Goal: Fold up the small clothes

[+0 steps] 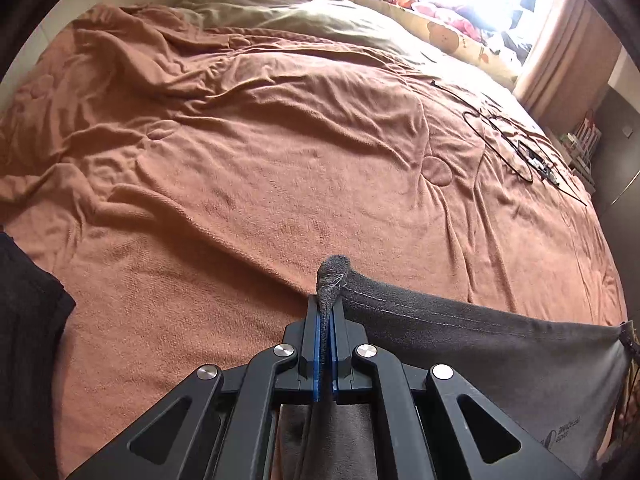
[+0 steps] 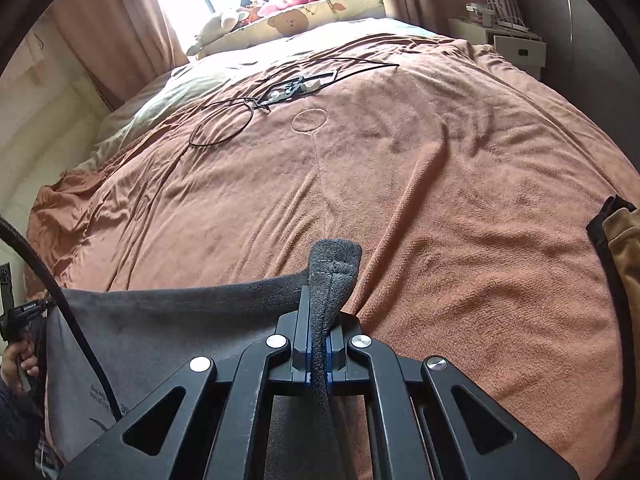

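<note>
A dark grey garment (image 1: pixel 500 344) hangs stretched between my two grippers above the near edge of a bed with a rust-brown blanket (image 1: pixel 280 152). My left gripper (image 1: pixel 328 304) is shut on one corner of it, and the cloth bunches out past the fingertips. My right gripper (image 2: pixel 320 300) is shut on the opposite corner, and the grey garment (image 2: pixel 168 332) runs off to the left in that view. The right gripper shows at the far right edge of the left wrist view, and the left gripper with the hand holding it at the far left edge of the right wrist view.
Black cables and a small device (image 2: pixel 280 92) lie far up the bed. Pillows and plush toys (image 2: pixel 288 12) sit by the bright window. Dark clothing (image 1: pixel 28 308) lies at the bed's left edge, tan clothing (image 2: pixel 624 248) at the right. A white nightstand (image 2: pixel 516 46) stands beyond.
</note>
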{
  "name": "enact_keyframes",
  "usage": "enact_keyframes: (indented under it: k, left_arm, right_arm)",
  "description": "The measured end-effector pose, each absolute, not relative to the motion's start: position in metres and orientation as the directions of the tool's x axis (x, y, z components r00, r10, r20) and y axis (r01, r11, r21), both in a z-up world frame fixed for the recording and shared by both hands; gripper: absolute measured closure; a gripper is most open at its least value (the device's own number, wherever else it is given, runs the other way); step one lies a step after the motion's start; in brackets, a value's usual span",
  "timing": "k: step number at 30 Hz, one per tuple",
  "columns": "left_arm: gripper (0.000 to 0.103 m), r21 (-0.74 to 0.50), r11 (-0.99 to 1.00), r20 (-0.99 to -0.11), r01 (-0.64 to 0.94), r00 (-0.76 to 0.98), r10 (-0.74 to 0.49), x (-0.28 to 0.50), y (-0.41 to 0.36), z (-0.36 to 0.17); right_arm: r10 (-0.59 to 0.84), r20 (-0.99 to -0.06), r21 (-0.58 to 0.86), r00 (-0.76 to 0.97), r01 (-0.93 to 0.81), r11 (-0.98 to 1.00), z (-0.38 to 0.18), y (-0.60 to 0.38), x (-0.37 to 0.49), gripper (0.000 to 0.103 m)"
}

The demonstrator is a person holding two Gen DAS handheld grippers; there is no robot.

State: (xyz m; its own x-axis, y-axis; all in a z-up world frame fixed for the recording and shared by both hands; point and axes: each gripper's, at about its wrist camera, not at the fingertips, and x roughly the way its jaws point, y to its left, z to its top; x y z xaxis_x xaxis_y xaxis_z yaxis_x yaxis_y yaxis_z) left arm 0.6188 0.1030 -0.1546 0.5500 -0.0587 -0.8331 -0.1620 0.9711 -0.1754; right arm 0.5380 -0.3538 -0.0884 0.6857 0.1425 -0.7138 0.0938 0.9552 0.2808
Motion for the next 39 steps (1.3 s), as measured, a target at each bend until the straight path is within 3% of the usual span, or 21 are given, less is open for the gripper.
enact_keyframes:
  k: [7, 8, 9, 11, 12, 14, 18, 24, 39]
  left_arm:
    - [0.099, -0.156, 0.963, -0.891, -0.218, 0.453, -0.042, 0.643, 0.1, -0.193]
    - [0.099, -0.154, 0.961, -0.899, -0.228, 0.436, -0.04, 0.644, 0.1, -0.199]
    - [0.099, -0.159, 0.961, -0.9, -0.226, 0.433, -0.046, 0.643, 0.098, -0.2]
    - [0.096, -0.157, 0.964, -0.895, -0.212, 0.443, -0.049, 0.639, 0.094, -0.198]
    - [0.091, -0.154, 0.966, -0.896, -0.207, 0.442, -0.048, 0.636, 0.092, -0.197]
    - [0.082, -0.149, 0.967, -0.901, -0.205, 0.432, -0.047, 0.631, 0.091, -0.194]
    - [0.08, -0.162, 0.965, -0.894, -0.206, 0.444, -0.056, 0.615, 0.093, -0.182]
    - [0.067, -0.156, 0.975, -0.881, -0.158, 0.469, -0.065, 0.58, 0.084, -0.165]
    - [0.067, -0.156, 0.985, -0.881, -0.078, 0.463, -0.103, 0.484, 0.058, -0.171]
  right_arm:
    - [0.149, -0.781, 0.275, 0.606, 0.12, 0.954, -0.117, -0.35, 0.576, 0.101]
    - [0.155, -0.79, 0.277, 0.593, 0.121, 0.953, -0.118, -0.348, 0.577, 0.095]
    - [0.153, -0.796, 0.275, 0.586, 0.124, 0.954, -0.117, -0.347, 0.577, 0.088]
    - [0.144, -0.793, 0.264, 0.592, 0.121, 0.957, -0.113, -0.346, 0.573, 0.039]
    - [0.14, -0.783, 0.26, 0.607, 0.114, 0.959, -0.109, -0.346, 0.569, 0.036]
    - [0.136, -0.775, 0.253, 0.617, 0.105, 0.962, -0.101, -0.347, 0.564, 0.036]
    - [0.133, -0.76, 0.243, 0.636, 0.089, 0.966, -0.088, -0.344, 0.545, 0.036]
    - [0.095, -0.744, 0.169, 0.662, 0.048, 0.984, -0.072, -0.33, 0.497, 0.036]
    - [0.077, -0.745, 0.136, 0.663, 0.039, 0.99, -0.072, -0.305, 0.407, 0.036]
